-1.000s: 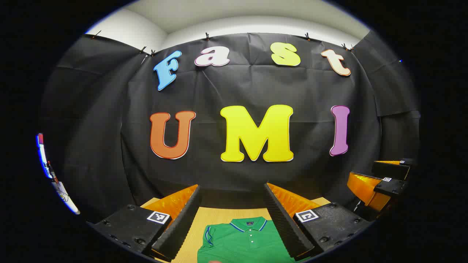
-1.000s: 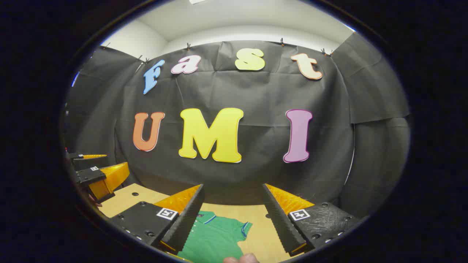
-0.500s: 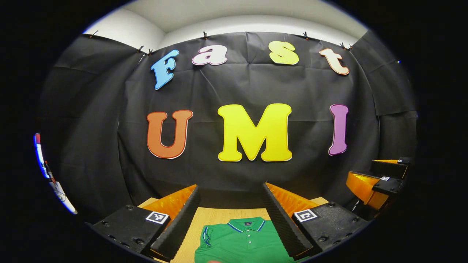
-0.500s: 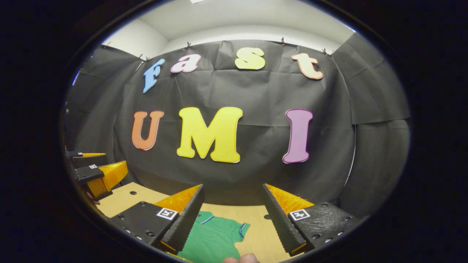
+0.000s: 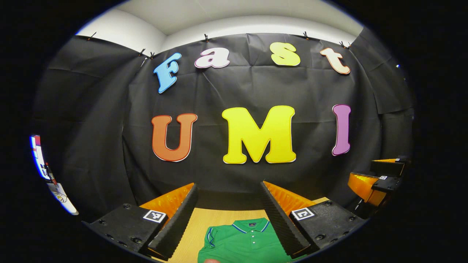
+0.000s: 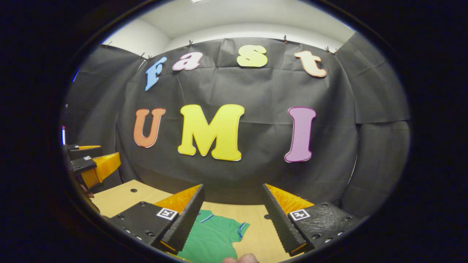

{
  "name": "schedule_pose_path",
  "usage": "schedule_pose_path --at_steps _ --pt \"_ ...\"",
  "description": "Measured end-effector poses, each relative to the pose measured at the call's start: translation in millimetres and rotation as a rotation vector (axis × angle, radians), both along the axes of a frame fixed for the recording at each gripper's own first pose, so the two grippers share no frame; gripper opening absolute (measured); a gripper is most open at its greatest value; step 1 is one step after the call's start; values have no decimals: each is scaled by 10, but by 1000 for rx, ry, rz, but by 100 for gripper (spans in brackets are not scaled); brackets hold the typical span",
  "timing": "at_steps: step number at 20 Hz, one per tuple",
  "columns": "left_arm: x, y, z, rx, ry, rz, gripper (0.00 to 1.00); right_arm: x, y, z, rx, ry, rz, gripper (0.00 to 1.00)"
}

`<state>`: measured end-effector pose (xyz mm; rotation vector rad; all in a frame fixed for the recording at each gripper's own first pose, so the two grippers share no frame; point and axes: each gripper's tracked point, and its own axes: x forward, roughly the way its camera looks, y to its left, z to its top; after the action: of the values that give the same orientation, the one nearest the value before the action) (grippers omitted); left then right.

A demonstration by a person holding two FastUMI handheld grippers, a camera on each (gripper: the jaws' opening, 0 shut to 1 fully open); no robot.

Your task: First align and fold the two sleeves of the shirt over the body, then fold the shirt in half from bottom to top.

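Observation:
A green polo shirt (image 5: 241,243) with a blue-and-white trimmed collar lies flat on the wooden table (image 5: 199,223), collar toward the far wall. My left gripper (image 5: 228,191) hovers above it, open, with nothing between its fingers. In the right gripper view the shirt's (image 6: 212,239) right shoulder and short sleeve show below my right gripper (image 6: 232,193), which is open too and holds nothing. Each gripper appears at the edge of the other's view: the right gripper (image 5: 376,179) at the far right, the left gripper (image 6: 91,166) at the far left.
The wooden table (image 6: 120,197) has small holes and ends close to the black cloth wall behind it. A fingertip (image 6: 241,258) shows at the bottom edge of the right gripper view. Bare wood lies to the right of the shirt's sleeve.
Both grippers have shifted only slightly; the views drifted a little, with the shirt sitting a touch lower in the left gripper view. Both stay open.

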<state>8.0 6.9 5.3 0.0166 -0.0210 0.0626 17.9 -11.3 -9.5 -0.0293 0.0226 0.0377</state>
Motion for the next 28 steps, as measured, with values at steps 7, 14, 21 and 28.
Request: schedule_pose_path --at_steps 7,14,21,28 --pt "36 -81 -76 -9 20 0 100 165 -215 -343 -12 79 -27 95" --pt "107 -224 -112 0 30 -16 100 510 -518 -1270 -54 267 -24 95" --pt "291 -345 -224 17 66 -17 100 945 -520 -2420 -52 498 45 98" --pt "273 -217 -287 24 97 35 100 1474 -480 -3350 -40 658 56 95"
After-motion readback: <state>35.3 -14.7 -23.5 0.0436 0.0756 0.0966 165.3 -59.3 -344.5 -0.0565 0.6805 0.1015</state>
